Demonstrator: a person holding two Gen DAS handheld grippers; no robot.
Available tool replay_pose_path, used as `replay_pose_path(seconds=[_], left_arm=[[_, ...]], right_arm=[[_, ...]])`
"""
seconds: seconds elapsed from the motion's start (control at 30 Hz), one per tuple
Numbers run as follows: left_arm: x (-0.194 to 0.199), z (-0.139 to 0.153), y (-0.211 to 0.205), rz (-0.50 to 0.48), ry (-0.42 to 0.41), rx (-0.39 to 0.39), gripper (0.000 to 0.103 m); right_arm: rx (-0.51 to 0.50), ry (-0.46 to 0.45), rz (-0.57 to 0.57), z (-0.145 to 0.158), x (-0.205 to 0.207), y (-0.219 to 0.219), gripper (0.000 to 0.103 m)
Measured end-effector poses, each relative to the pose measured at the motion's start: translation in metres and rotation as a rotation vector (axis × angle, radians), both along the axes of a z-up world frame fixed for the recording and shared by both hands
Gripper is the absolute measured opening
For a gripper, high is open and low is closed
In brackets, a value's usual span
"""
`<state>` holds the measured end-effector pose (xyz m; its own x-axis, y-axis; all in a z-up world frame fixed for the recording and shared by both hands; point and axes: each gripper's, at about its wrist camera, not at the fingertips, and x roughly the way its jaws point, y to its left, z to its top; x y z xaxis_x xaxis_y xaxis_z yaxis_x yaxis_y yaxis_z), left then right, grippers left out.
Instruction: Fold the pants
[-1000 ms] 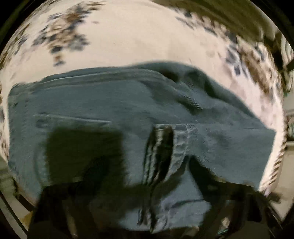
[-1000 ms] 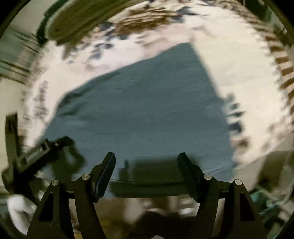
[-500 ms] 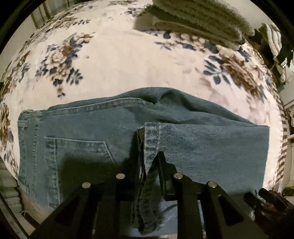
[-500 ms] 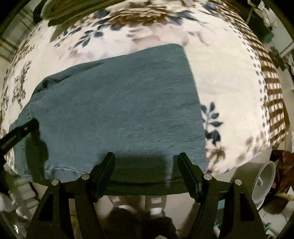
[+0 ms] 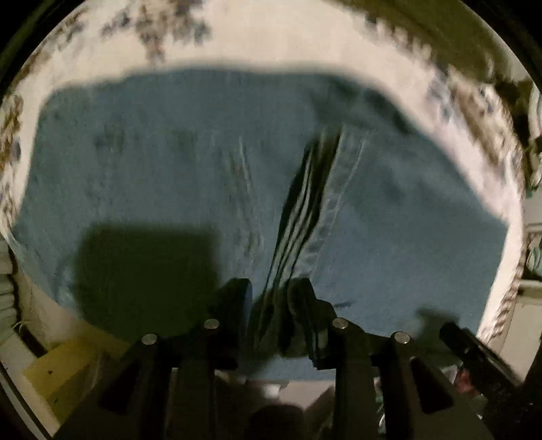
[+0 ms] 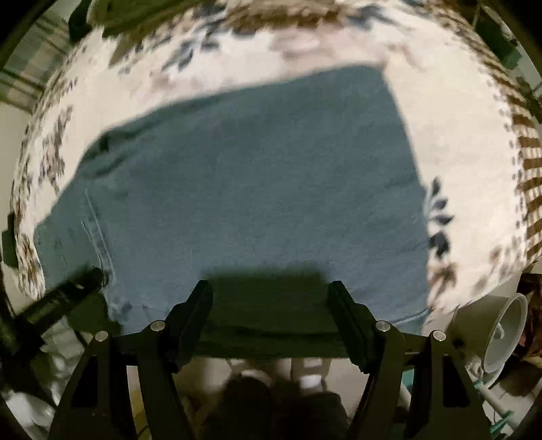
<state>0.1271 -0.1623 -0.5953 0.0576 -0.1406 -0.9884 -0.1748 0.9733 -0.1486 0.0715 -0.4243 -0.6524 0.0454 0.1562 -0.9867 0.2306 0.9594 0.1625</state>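
Blue denim pants (image 5: 152,176) lie folded on a floral bedspread (image 5: 271,37). In the left wrist view my left gripper (image 5: 271,298) is shut on the layered leg hems (image 5: 305,216), which run up from the jaws across the pants. In the right wrist view the pants (image 6: 254,176) fill the middle; my right gripper (image 6: 269,298) is open and empty above their near edge. The left gripper's tip shows at the lower left of that view (image 6: 67,291). Both views are blurred.
The bedspread (image 6: 457,118) has a brown striped border on the right. A white bucket (image 6: 504,331) stands on the floor beyond the bed's edge. A yellow object (image 5: 64,369) lies below the bed at the lower left. Folded green cloth (image 6: 111,13) is at the far side.
The left gripper, still clamped on the hems, has moved closer over the pants, which now fill more of its view. The right gripper stays open and has shifted slightly nearer.
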Motion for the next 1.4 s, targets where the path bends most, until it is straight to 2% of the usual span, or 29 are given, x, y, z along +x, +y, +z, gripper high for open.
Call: replay_pose_path(seconds=[0.07, 0.23, 0.33, 0.47, 0.5, 0.57, 0.63, 0.7, 0.73, 0.8, 0.93, 1.07, 1.13, 1.23, 1.3, 1.4], left_arm=[[-0.007, -0.004, 0.001, -0.021, -0.032, 0.001, 0.029], [-0.009, 0.003, 0.012, -0.044, -0.010, -0.011, 0.030], [-0.005, 0.008, 0.015, -0.040, -0.004, -0.005, 0.030], [0.014, 0.021, 0.008, 0.043, -0.043, -0.033, 0.030], [0.016, 0.026, 0.010, 0.074, -0.063, -0.057, 0.030], [0.025, 0.030, 0.001, 0.068, -0.075, -0.055, 0.030], [0.029, 0.023, -0.008, 0.024, -0.053, -0.039, 0.030], [0.023, 0.010, -0.018, -0.024, 0.011, 0.000, 0.030], [0.016, 0.006, -0.017, -0.038, 0.026, 0.010, 0.034], [0.004, 0.004, -0.009, -0.032, 0.026, -0.007, 0.041], [0.004, 0.006, -0.003, -0.028, 0.037, -0.020, 0.044], [0.012, 0.019, 0.003, -0.025, 0.047, -0.019, 0.044], [0.018, 0.033, 0.007, 0.005, 0.014, -0.037, 0.043], [0.024, 0.043, 0.007, 0.019, -0.026, -0.053, 0.043], [0.027, 0.037, 0.002, -0.002, -0.014, -0.044, 0.043], [0.021, 0.014, -0.001, -0.032, 0.028, 0.009, 0.044]], right_arm=[[-0.027, 0.038, 0.033, -0.009, -0.008, 0.006, 0.072], [-0.081, 0.064, 0.147, -0.010, -0.015, 0.016, 0.072], [-0.049, 0.070, 0.122, -0.001, -0.012, 0.012, 0.072], [-0.022, -0.035, 0.070, 0.019, -0.007, 0.007, 0.072], [-0.034, -0.036, 0.054, 0.018, -0.004, 0.007, 0.072], [-0.070, 0.010, 0.044, 0.004, 0.003, 0.008, 0.072], [-0.077, 0.069, 0.050, -0.010, 0.003, 0.011, 0.072], [-0.107, 0.070, 0.103, -0.009, -0.003, 0.019, 0.072], [-0.123, 0.071, 0.137, -0.008, -0.005, 0.026, 0.072], [-0.143, 0.074, 0.185, -0.005, -0.016, 0.031, 0.072], [-0.166, 0.075, 0.224, -0.005, -0.024, 0.038, 0.072], [-0.139, 0.087, 0.181, 0.000, -0.006, 0.045, 0.072], [-0.072, 0.050, 0.125, 0.013, 0.000, 0.039, 0.072], [-0.037, 0.008, 0.059, 0.026, 0.005, 0.028, 0.072], [-0.037, 0.012, 0.039, 0.025, 0.009, 0.026, 0.072], [-0.080, 0.079, 0.040, 0.004, 0.015, 0.026, 0.072]])
